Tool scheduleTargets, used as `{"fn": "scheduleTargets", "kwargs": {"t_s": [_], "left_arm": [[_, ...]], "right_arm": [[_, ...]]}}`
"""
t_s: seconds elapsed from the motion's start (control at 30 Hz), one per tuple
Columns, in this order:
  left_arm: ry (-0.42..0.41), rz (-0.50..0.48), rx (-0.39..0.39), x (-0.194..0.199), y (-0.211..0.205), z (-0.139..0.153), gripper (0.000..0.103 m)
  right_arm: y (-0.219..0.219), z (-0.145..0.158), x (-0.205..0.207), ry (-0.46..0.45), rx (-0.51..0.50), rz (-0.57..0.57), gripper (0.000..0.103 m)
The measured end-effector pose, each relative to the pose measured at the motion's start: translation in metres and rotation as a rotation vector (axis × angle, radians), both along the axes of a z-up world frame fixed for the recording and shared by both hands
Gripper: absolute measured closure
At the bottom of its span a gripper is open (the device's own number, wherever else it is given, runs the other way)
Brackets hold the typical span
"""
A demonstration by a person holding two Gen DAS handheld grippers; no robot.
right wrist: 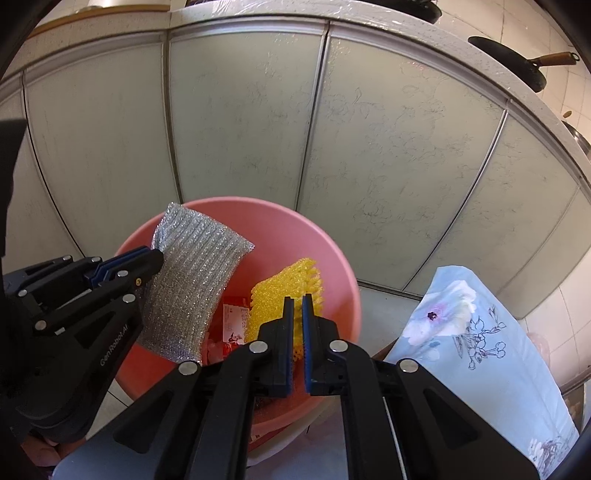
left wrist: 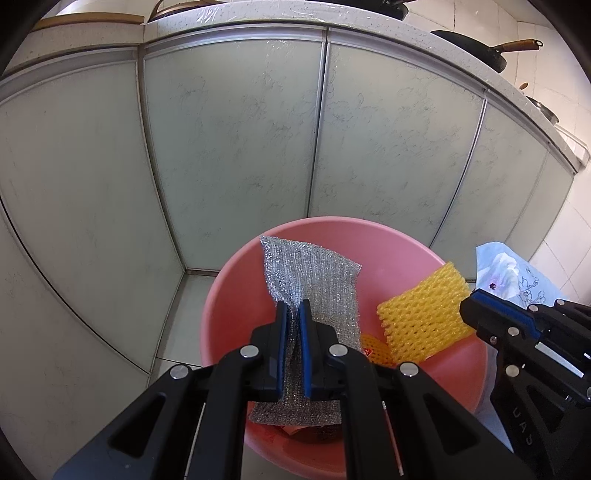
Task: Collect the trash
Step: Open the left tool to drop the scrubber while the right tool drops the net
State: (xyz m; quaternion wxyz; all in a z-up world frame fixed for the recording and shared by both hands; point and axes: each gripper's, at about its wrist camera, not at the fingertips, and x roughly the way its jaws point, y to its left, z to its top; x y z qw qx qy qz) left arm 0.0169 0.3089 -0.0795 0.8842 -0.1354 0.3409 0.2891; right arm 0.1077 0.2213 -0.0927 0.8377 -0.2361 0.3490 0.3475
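Pale frosted cabinet doors (left wrist: 236,147) filled most of the frame. Along the top ran a speckled surface (left wrist: 258,18), carrying a dark wok (left wrist: 476,48) with a wooden handle at upper right. A light-blue floral cloth (right wrist: 476,332) lay at lower right.

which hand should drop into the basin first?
Left, marginally. Both grippers are shut on trash above the pink basin: left gripper holds the silver mesh over its middle; right gripper holds the yellow foam net nearer the rim.
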Motion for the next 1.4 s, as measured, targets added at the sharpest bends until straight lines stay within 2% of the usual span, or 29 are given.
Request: {"fn": "scheduleTargets", "kwargs": {"t_s": [0.27, 0.37, 1.0, 1.1, 1.17, 1.23, 1.4], "left_arm": [[0.018, 0.012, -0.009, 0.0020, 0.0019, -0.0062, 0.095], [-0.002, 0.033, -0.013, 0.0011, 0.0027, -0.0071, 0.094], [-0.003, 0.062, -0.020, -0.0022, 0.0040, -0.0051, 0.093], [0.001, 0.064, -0.019, -0.0013, 0.0037, -0.0048, 0.085], [-0.004, 0.069, -0.016, -0.0021, 0.0034, -0.0038, 0.073], [-0.008, 0.072, -0.011, -0.0030, 0.0030, -0.0021, 0.071], [-0.010, 0.073, -0.009, -0.0049, 0.0022, -0.0001, 0.071]], "right_arm": [[0.0025, -0.0078, 0.0006, 0.008, -0.016, -0.005, 0.099], [0.0034, -0.0086, 0.0017, 0.009, -0.016, -0.011, 0.099], [0.0062, -0.0081, 0.0005, 0.023, -0.021, -0.006, 0.098], [0.0068, -0.0091, 0.0020, 0.040, -0.023, -0.003, 0.095], [0.0066, -0.0091, 0.0020, 0.049, -0.020, 0.002, 0.092], [0.0060, -0.0091, 0.0017, 0.050, -0.018, 0.005, 0.085], [0.0040, -0.0054, 0.0005, 0.047, -0.004, 0.003, 0.083]]}}
